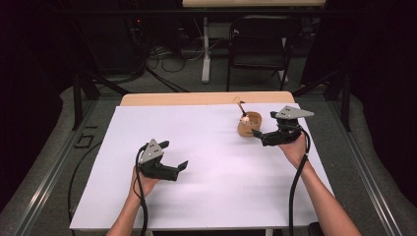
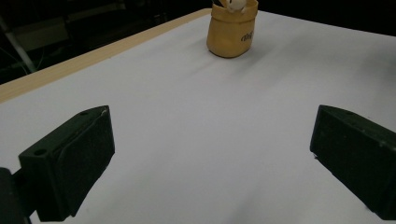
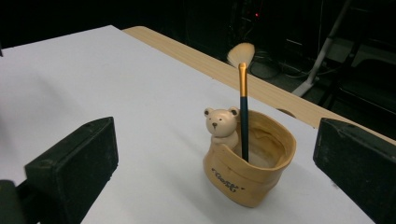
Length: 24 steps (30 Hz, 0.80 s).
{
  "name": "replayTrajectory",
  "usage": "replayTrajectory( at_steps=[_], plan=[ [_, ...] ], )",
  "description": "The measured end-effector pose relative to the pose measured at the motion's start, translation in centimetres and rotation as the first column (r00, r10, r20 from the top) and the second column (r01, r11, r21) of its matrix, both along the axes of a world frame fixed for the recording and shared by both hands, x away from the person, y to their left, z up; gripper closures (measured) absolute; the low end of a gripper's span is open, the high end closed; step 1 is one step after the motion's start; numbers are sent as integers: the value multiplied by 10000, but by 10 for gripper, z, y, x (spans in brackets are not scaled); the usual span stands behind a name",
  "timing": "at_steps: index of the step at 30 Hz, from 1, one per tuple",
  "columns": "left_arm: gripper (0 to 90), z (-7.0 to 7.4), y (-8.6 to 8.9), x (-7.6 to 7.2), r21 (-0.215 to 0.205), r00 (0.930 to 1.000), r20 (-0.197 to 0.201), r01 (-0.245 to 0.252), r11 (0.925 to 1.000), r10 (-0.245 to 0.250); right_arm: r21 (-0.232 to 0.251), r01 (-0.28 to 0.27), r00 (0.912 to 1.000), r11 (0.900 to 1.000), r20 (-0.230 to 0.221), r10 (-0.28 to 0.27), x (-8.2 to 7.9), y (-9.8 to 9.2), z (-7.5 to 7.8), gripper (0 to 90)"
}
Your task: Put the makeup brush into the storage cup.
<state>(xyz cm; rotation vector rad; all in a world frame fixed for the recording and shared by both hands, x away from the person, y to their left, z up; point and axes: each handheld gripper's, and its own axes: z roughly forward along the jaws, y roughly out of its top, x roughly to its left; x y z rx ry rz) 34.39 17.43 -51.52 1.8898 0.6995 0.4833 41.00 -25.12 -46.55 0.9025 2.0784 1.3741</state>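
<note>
Plainly, the work centres on the makeup brush (image 3: 243, 112) standing upright in the tan bear pen holder (image 3: 250, 172), which sits on the white sheet toward the far right of the bench (image 1: 206, 99). The brush looks light and stiff along its dark handle, with a gold ferrule and a soft fan of pale bristles on top; I would judge the handle smooth enough to slip, so the mid-handle just above the holder's rim is the place to pinch, never the bristles. The holder looks like glazed ceramic or moulded resin shaped as a crumpled bag, likely brittle and easy to tip if the brush is pulled sideways, so a straight upward draw seems safest.

The right tool (image 1: 263, 133) hangs just beside the holder with its jaws spread wide and nothing between them. The left tool (image 1: 176, 166) rests well apart, near the front left of the sheet, jaws likewise wide and empty.

From the right gripper view come the details: the small bear figure (image 3: 220, 125) on the rim, the lettering, the brush leaning inside the hollow. In the left gripper view the holder (image 2: 232, 29) appears far off, cut at the top. The high view gives the layout of both hands and the chair (image 1: 259, 42) beyond.
</note>
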Motion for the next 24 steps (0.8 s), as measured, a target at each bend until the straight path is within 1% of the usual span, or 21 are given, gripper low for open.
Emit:
replayTrajectory(
  at_steps=[3,5,8,12,13,16,19,20,21,23,24],
  plan=[
    [0,0,1,-1,-20,10000,56,-15,10000,15,-62,-130,9998,9999,176,131,-8,1,0,0],
    [0,1,2,-3,69,9999,97,-32,10000,31,-82,-185,9995,9998,258,187,-14,1,0,0],
    [0,2,3,-7,46,9998,180,-77,10000,76,26,-280,9989,9996,384,279,-23,0,0,0],
    [0,2,7,-13,17,9993,306,-215,9998,214,33,-393,9974,9992,608,391,-36,-1,-3,0],
    [0,2,9,-14,19,9991,351,-250,9997,249,106,-413,9968,9991,694,405,-39,-2,-4,0],
    [0,2,15,-18,-64,9982,455,-379,9993,382,98,-384,9952,9992,909,373,-50,-4,-10,0],
    [0,1,23,-23,-216,9971,513,-549,9983,560,98,-410,9954,9991,872,400,-58,-7,-15,0],
    [0,0,25,-24,-268,9971,507,-559,9981,572,207,-396,9945,9990,975,374,-60,-8,-16,0],
    [0,0,27,-26,-284,9971,455,-593,9978,606,219,-414,9948,9989,936,392,-62,-8,-17,0],
    [0,-2,32,-29,-200,9962,539,-675,9975,685,363,-507,9939,9981,998,469,-67,-9,-18,0],
    [0,-3,34,-31,-217,9956,574,-723,9971,734,324,-544,9938,9980,987,510,-69,-9,-19,0]
  ],
)
